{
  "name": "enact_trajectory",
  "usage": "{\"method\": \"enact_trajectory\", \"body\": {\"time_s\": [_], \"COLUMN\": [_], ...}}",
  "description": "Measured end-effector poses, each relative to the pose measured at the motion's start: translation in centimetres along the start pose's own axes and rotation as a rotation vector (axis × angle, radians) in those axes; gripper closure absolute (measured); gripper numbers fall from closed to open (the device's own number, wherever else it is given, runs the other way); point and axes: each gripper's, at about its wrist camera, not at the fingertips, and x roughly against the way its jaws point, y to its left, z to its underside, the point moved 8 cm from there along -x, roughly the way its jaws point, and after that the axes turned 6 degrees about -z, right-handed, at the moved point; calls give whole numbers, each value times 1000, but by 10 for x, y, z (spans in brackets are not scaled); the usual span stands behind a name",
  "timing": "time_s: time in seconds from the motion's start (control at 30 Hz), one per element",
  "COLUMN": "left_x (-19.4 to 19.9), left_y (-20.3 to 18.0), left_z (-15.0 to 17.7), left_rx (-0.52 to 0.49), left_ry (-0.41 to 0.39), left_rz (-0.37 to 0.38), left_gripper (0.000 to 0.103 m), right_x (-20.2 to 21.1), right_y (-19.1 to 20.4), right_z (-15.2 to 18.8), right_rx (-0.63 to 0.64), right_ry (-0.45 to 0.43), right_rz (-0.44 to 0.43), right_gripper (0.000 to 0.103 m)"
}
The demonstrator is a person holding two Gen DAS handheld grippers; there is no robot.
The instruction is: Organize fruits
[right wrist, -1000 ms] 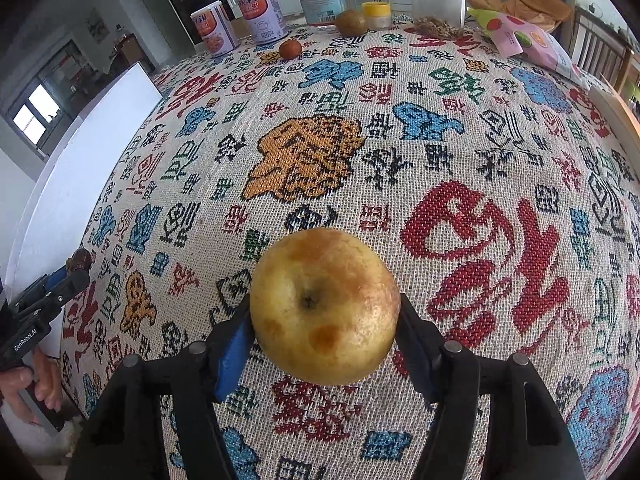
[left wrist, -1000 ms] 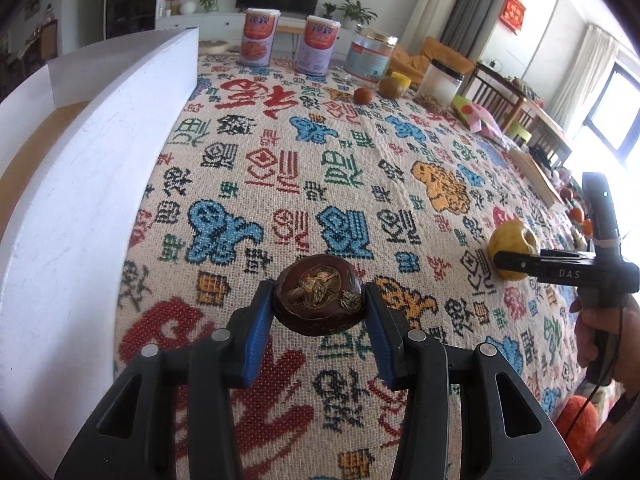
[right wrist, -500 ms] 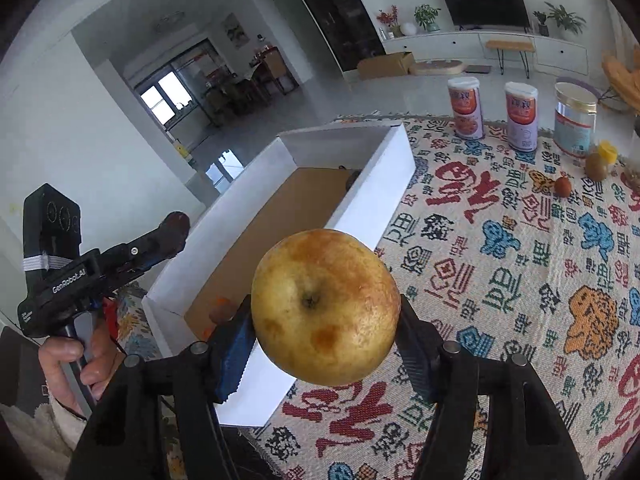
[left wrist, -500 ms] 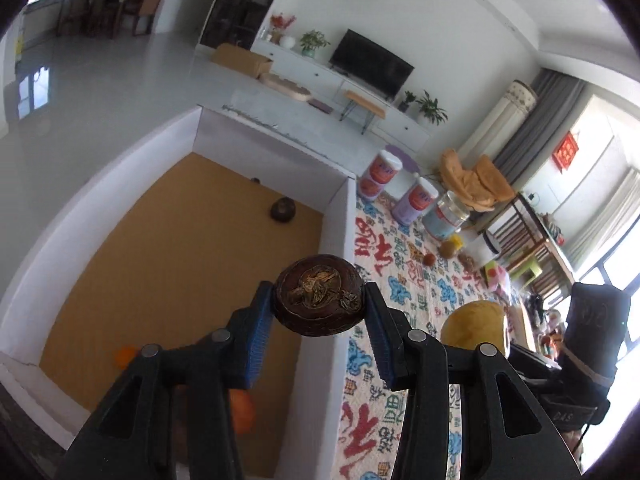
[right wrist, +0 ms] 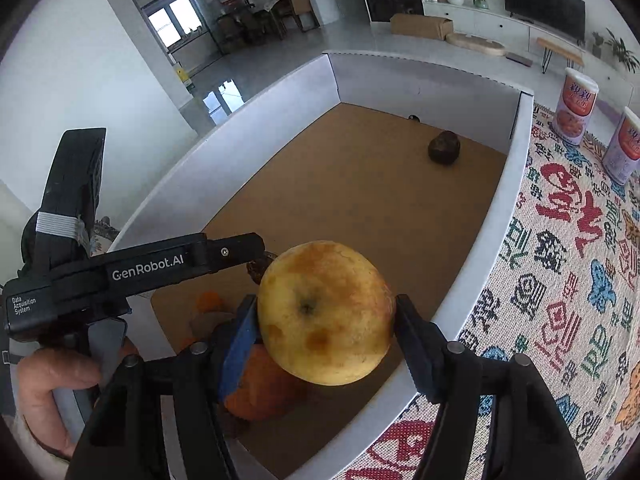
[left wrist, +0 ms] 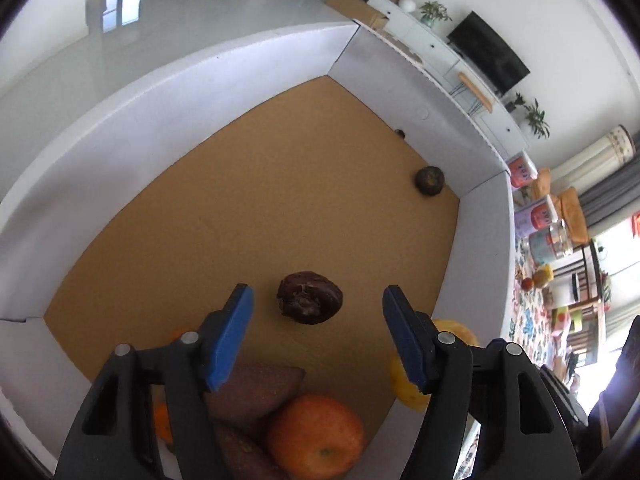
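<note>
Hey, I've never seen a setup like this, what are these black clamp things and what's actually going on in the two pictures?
They are hand-held grippers, one in each of a person's hands, each carrying a camera that looks out along its two fingers.

The left wrist view shows the left gripper open above a white-walled box. Below it a dark brown fruit lies on the box floor, apart from the fingers. Nearer the camera are an orange and sweet potatoes; another dark fruit sits in the far corner.

The right wrist view shows the right gripper clamping a yellow pear over the same box, beside a patterned tablecloth.
</note>
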Motion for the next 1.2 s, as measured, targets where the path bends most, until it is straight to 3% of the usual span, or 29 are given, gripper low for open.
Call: {"method": "enact_trajectory", "body": {"time_s": [0.13, 0.17, 0.27, 0.3, 0.4, 0.53, 0.6, 0.7, 0.83, 1.0, 1.2], "left_x": [38, 49, 78, 86, 98, 84, 62, 25, -15, -52, -68], "left_y": [-26, -37, -78, -93, -141, -200, -220, -245, -273, -296, -301], "left_z": [2, 7, 35, 49, 97, 168, 197, 226, 244, 254, 264], "left_rx": [-80, -109, -224, -272, -406, -575, -629, -674, -740, -813, -868], "left_ry": [-119, -151, -226, -236, -226, -135, -98, -104, -155, -118, -111], "left_rz": [15, 32, 92, 120, 214, 304, 299, 243, 165, 191, 137], "left_gripper": [22, 17, 11, 9, 5, 3, 3, 4, 4, 4, 4], "right_x": [56, 74, 121, 131, 147, 178, 196, 223, 234, 232, 232], "right_y": [-5, -10, -46, -64, -145, -265, -307, -344, -364, -366, -372], "right_z": [-14, -14, 2, 13, 61, 149, 193, 247, 281, 287, 292], "right_rx": [-23, -13, 21, 21, -64, -268, -366, -470, -496, -511, -568], "right_ry": [-170, -210, -314, -334, -312, -247, -222, -200, -192, -212, -237], "right_rz": [-37, -22, 115, 180, 365, 615, 689, 752, 803, 767, 705], "right_gripper": [31, 23, 0, 0, 0, 0, 0, 0, 0, 0, 0]}}
